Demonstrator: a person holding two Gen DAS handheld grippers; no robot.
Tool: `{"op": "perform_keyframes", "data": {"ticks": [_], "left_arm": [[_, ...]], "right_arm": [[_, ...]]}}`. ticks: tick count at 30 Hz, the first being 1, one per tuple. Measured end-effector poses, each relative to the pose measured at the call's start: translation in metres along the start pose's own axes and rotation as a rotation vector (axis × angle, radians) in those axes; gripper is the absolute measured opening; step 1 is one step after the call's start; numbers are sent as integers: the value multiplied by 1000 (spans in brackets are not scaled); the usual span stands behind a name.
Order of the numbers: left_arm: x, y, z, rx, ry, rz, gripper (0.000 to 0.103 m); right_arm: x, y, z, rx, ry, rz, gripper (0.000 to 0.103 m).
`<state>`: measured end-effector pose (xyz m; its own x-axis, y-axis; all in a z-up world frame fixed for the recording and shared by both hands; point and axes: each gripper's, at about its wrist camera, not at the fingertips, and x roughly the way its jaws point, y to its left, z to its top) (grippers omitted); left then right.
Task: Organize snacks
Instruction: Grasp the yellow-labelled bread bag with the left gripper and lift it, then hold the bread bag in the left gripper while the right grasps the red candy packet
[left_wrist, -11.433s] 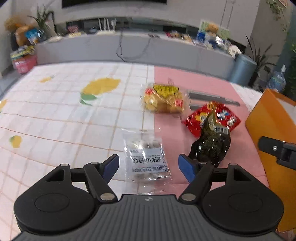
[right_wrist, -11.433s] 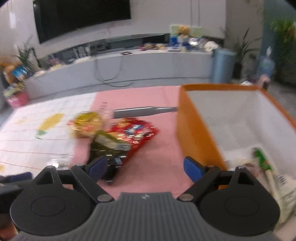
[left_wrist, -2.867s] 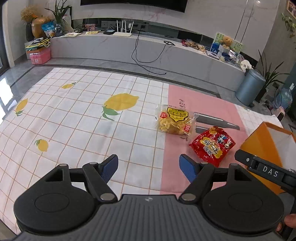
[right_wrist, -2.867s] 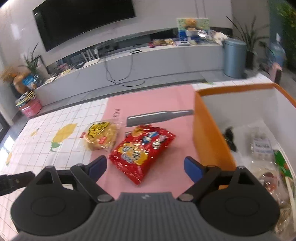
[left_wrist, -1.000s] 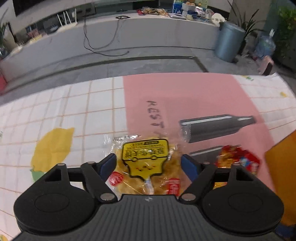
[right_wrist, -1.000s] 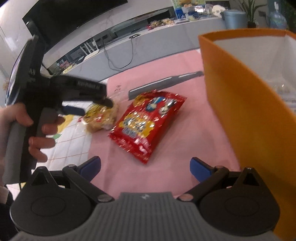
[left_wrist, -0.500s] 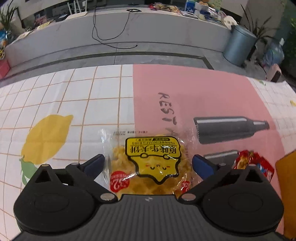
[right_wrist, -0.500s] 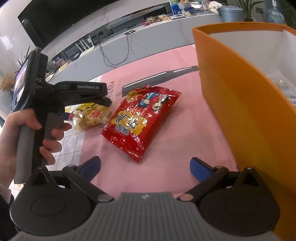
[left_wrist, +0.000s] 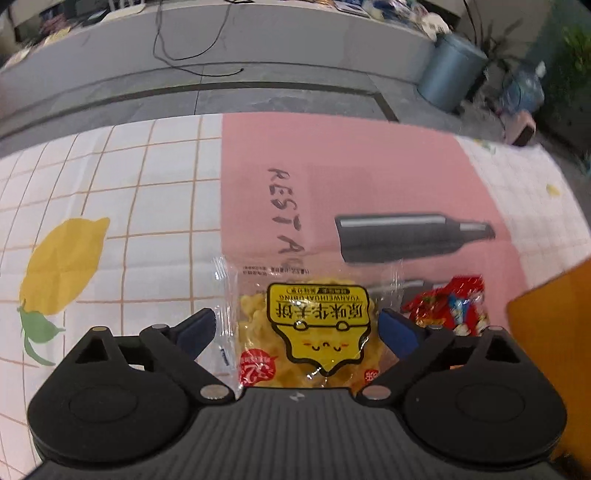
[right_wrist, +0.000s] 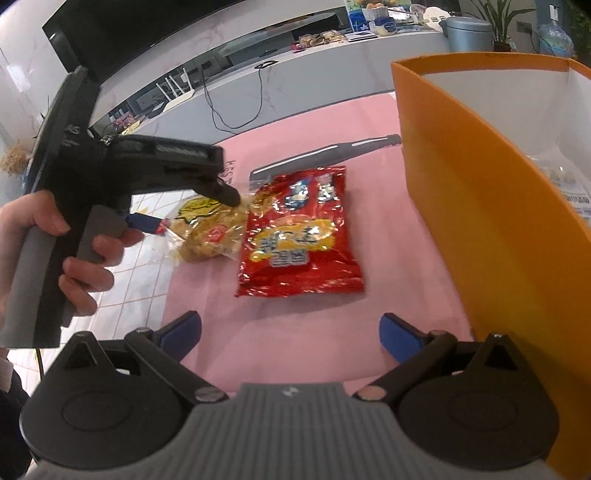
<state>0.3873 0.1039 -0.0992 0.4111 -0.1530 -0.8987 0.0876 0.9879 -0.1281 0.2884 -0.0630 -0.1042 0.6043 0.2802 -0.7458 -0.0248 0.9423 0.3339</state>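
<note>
The orange box (right_wrist: 491, 206) stands at the right on the pink mat (right_wrist: 321, 339), with the red snack bag (right_wrist: 299, 236) lying flat just left of it. Beside that lies the clear yellow-label waffle pack (left_wrist: 314, 332), straddled by the left gripper (left_wrist: 295, 328), jaws spread wide, pads either side. The right gripper (right_wrist: 290, 334) hovers low, spread, holding nothing.

Left gripper (left_wrist: 297, 326) low, jaws spread wide, contact unclear; right gripper (right_wrist: 290, 334) hovers, jaws apart.
</note>
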Motion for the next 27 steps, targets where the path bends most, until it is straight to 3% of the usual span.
{"op": "perform_keyframes", "data": {"ticks": [3, 7, 12, 15, 22, 27], "left_arm": [[5, -13, -4, 52, 21, 17, 103], [6, -27, -11, 126, -20, 58, 103], [0, -19, -16, 56, -12, 45, 103], [-8, -13, -22, 10, 5, 61, 96], [-39, -3, -74, -93, 34, 101, 95], [-60, 2, -111, -147, -5, 132, 96]], "right_arm": [[4, 0, 0, -7, 8, -5, 100], [7, 0, 1, 2, 12, -9, 100], [9, 2, 0, -14, 8, -20, 100], [9, 0, 2, -11, 0, -38, 100], [-1, 9, 5, -49, -44, -50, 100], [-2, 2, 6, 7, -1, 38, 100]]}}
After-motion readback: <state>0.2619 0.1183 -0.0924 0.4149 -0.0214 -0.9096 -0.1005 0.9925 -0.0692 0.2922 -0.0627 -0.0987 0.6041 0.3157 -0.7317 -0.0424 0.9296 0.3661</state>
